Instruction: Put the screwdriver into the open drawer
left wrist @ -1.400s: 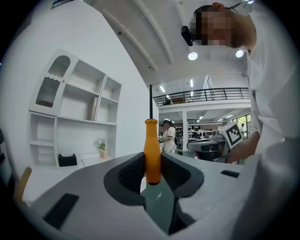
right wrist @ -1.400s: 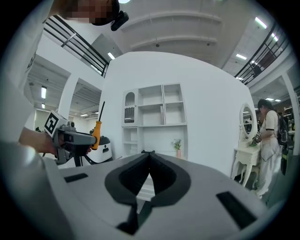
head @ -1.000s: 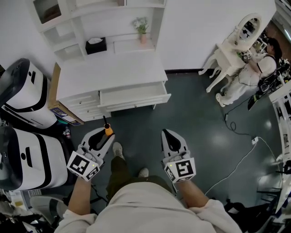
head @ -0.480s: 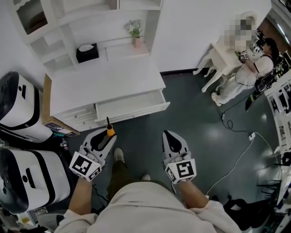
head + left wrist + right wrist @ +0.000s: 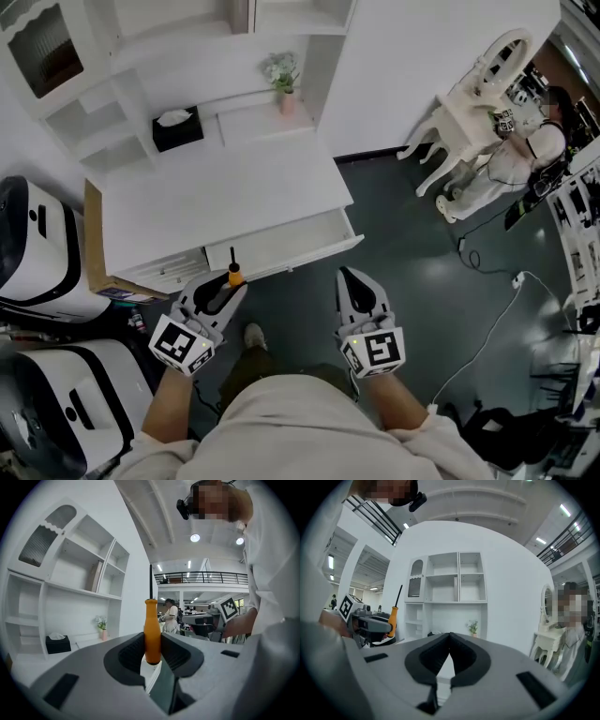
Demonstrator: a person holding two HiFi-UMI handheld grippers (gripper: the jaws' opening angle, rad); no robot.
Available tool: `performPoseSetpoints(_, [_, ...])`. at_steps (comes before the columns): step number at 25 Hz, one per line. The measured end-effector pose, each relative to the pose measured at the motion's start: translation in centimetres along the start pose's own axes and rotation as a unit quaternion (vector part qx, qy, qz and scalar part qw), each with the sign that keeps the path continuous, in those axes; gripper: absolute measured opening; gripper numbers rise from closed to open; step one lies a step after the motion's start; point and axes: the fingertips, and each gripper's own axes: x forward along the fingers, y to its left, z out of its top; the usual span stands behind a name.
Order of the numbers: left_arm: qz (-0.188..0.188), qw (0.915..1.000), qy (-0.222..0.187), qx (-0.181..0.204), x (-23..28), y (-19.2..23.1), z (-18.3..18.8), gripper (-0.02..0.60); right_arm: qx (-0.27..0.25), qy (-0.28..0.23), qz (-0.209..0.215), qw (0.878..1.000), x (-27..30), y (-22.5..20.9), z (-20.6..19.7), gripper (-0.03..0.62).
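My left gripper (image 5: pixel 152 641) clamps the screwdriver (image 5: pixel 152 629) upright; only the head view shows the drawer (image 5: pixel 286 246), centre frame. Right gripper (image 5: pixel 450 645) closed, empty.

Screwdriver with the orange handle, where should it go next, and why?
Probably carry it a little way forward, until it hangs over the open drawer. The left gripper is shut on the screwdriver, which stands upright in its jaws. In the head view the handle seems to sit just short of the drawer's front edge, not yet above the inside.
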Motion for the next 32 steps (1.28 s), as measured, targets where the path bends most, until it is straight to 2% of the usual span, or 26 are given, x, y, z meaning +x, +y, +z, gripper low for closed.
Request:
performPoseSetpoints(4, [-0.011, 0.9999, 0.010, 0.003, 0.7, 2.7, -0.1, 0.109, 0.007, 0.001, -0.012, 1.000, 2.5, 0.1, 0.3, 0.003])
performPoseSetpoints(10, [-0.008, 0.9999, 0.014, -0.003, 2.6, 4.6, -0.5, 0.108, 0.011, 0.010, -0.008, 1.000, 4.3, -1.0, -0.2, 0.003])
performPoseSetpoints(18, [0.027, 0.9993, 0.024, 0.007, 6.6, 5.6, -1.3, 0.109, 0.007, 0.022, 0.017, 1.000, 5.2, -5.3, -1.0, 0.003])
performPoseSetpoints(27, [0.062, 0.9926, 0.096, 0.042, 10.1, 7.9, -5.7, 0.109, 0.011, 0.032, 0.025, 0.999, 6.3, -9.2, -1.8, 0.003])
performPoseSetpoints(32, [0.066, 0.9817, 0.159, 0.080, 11.8, 9.0, -9.2, 0.109, 0.015, 0.041, 0.017, 0.999, 6.3, -10.9, -2.6, 0.003])
